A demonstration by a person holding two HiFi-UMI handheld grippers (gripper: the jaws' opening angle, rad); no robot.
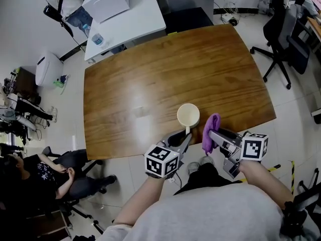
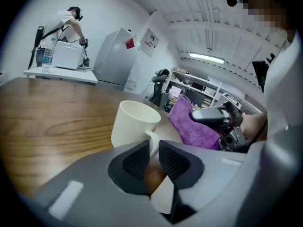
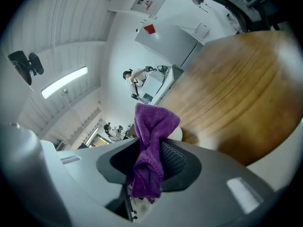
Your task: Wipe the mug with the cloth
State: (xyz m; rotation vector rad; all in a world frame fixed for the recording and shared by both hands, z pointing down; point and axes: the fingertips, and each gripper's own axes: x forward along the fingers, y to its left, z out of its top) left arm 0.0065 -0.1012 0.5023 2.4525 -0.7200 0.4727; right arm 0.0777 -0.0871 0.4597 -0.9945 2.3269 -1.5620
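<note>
A cream mug [image 1: 188, 115] stands upright near the front edge of the wooden table [image 1: 150, 74]. Its handle [image 2: 152, 143] points toward me. My left gripper [image 1: 186, 136] sits at that handle, and in the left gripper view the mug [image 2: 135, 124] is just ahead with the handle pinched between the two pads of my left gripper [image 2: 152, 149]. My right gripper [image 1: 213, 133] is right of the mug, shut on a purple cloth [image 1: 211, 130]. In the right gripper view the cloth [image 3: 154, 126] bunches up out of my right gripper [image 3: 151, 151]. The cloth [image 2: 189, 124] hangs beside the mug; whether they touch I cannot tell.
The mug is close to the table's front edge [image 1: 150, 147]. A white desk [image 1: 125, 9] with a box and a bottle stands beyond the far left corner. An office chair [image 1: 281, 39] is at the right. A seated person [image 1: 50, 169] is at the lower left.
</note>
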